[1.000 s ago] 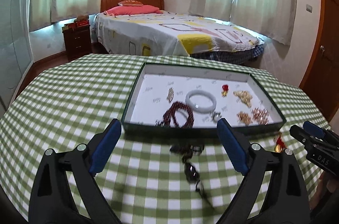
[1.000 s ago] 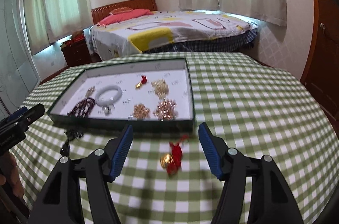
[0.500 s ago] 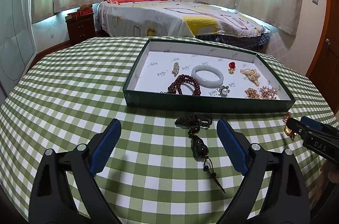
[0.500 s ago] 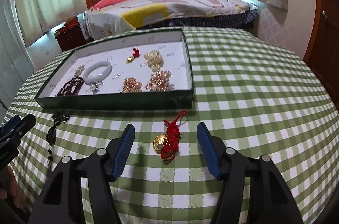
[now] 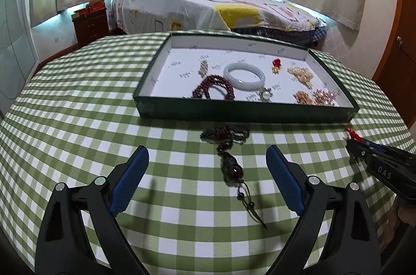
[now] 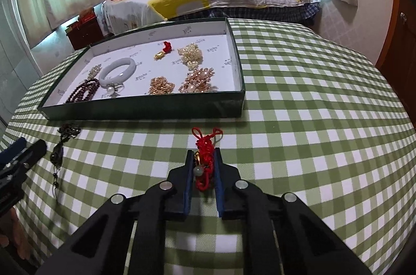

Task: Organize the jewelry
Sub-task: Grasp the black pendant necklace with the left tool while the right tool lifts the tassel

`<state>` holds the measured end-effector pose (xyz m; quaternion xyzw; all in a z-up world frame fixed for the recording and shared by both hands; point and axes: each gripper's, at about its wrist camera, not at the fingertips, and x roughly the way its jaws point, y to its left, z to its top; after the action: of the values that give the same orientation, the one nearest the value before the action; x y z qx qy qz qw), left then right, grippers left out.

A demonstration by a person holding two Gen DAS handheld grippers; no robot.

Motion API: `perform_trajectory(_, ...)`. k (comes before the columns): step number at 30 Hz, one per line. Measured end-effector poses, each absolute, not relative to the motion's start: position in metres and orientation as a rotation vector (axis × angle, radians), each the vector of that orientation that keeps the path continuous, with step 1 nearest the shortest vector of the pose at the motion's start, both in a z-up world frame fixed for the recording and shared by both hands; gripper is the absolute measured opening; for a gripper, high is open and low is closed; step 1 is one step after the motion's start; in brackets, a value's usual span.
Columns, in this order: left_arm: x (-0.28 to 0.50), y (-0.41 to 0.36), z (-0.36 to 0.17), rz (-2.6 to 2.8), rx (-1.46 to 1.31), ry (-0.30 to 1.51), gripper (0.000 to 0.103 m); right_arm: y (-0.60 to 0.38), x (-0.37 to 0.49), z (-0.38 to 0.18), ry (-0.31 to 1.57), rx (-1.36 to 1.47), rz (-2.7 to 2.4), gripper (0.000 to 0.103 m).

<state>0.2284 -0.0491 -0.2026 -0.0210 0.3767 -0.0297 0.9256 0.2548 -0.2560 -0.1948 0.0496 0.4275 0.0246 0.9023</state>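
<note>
Worktop [image 6: 299,98] under green-checked cloth, dark green tray [image 6: 145,113] sitting on it toward the far side. Your right tool [image 6: 204,160] is clenched on the red knotted charm [image 6: 205,142]: blue pads press both sides, red cord loops stick out past the tips, a gold piece and a pale bead sit between the pads, charm lies on the cloth just in front of the tray's near wall. Your left tool [image 5: 208,163] is released, jaws spread wide, nothing between the pads, hanging over the dark beaded pendant [image 5: 231,165], which lies on the cloth between the fingers without touching either one; its cord bunch is near the tray's front wall, its tassel trails toward you. Inside the tray: white bangle [image 5: 244,76], dark red bead bracelet [image 5: 213,90] touching the bangle's near-left edge, pearl ring [image 5: 265,94] just in front of the bangle, small red-and-gold charm [image 5: 276,64] toward the back, pearl cluster [image 5: 301,74] on the right, two gold-toned brooches [image 5: 314,98] at the near-right corner, small gold piece [image 5: 203,66] left of the bangle. Bed [image 5: 208,12] behind the worktop.
</note>
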Motion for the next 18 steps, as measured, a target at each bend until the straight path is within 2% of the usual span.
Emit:
perform_trajectory(4,0.233,-0.056,-0.208,-0.072,-0.019,0.808,0.088,-0.253,0.246,-0.189,0.856,0.105,0.064,0.015)
perform_trajectory(10,0.241,-0.060,-0.218,-0.083,-0.024,0.872,0.064,-0.247,0.238,-0.186,0.845,0.112,0.096,0.015)
perform_trajectory(13,0.244,-0.059,-0.222,-0.094,-0.038,0.899,0.055,-0.247,0.236,-0.185,0.843,0.116,0.106,0.015)
perform_trajectory(16,0.244,-0.058,-0.222,-0.095,-0.045,0.898,0.051,-0.247,0.236,-0.185,0.841,0.127,0.111,0.015)
perform_trajectory(18,0.243,-0.057,-0.222,-0.101,-0.050,0.896,0.043,-0.247,0.236,-0.185,0.840,0.133,0.114,0.015)
